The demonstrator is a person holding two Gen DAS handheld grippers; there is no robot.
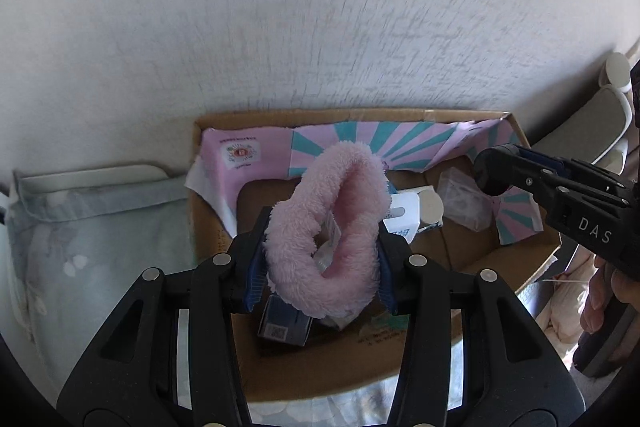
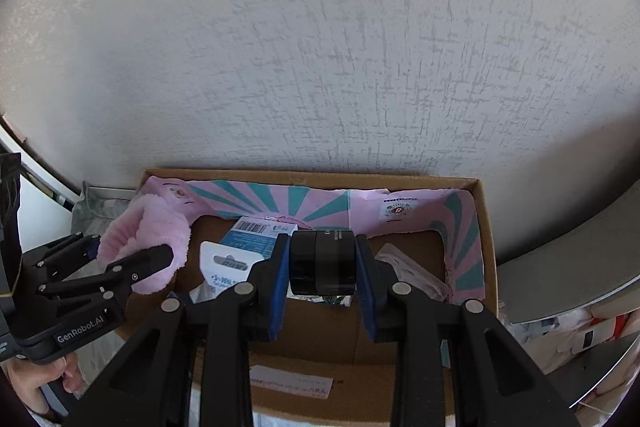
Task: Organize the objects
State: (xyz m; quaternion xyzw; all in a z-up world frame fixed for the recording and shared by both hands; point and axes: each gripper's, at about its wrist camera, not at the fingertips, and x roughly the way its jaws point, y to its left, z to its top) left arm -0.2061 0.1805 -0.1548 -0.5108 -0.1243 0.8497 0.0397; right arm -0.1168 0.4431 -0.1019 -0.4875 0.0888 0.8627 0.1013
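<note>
A fluffy pink band (image 1: 324, 227) is pinched between the blue pads of my left gripper (image 1: 325, 243), which is shut on it above an open cardboard box (image 1: 360, 115). The right gripper (image 2: 322, 255) is shut on a short black cylindrical jar (image 2: 322, 263), held over the same box (image 2: 486, 227). Seen from the right wrist, the left gripper (image 2: 152, 259) and pink band (image 2: 160, 223) hang at the box's left end. Seen from the left wrist, the right gripper (image 1: 496, 171) reaches in over the box's right end.
The box is lined with pink and teal paper (image 1: 360, 139) and holds a white carton (image 1: 404, 223), a clear packet (image 1: 464, 203), a small blue box (image 1: 284, 327) and a blue-white package (image 2: 256, 235). A textured wall stands right behind it. Pale blue cloth (image 1: 100, 235) lies to its left.
</note>
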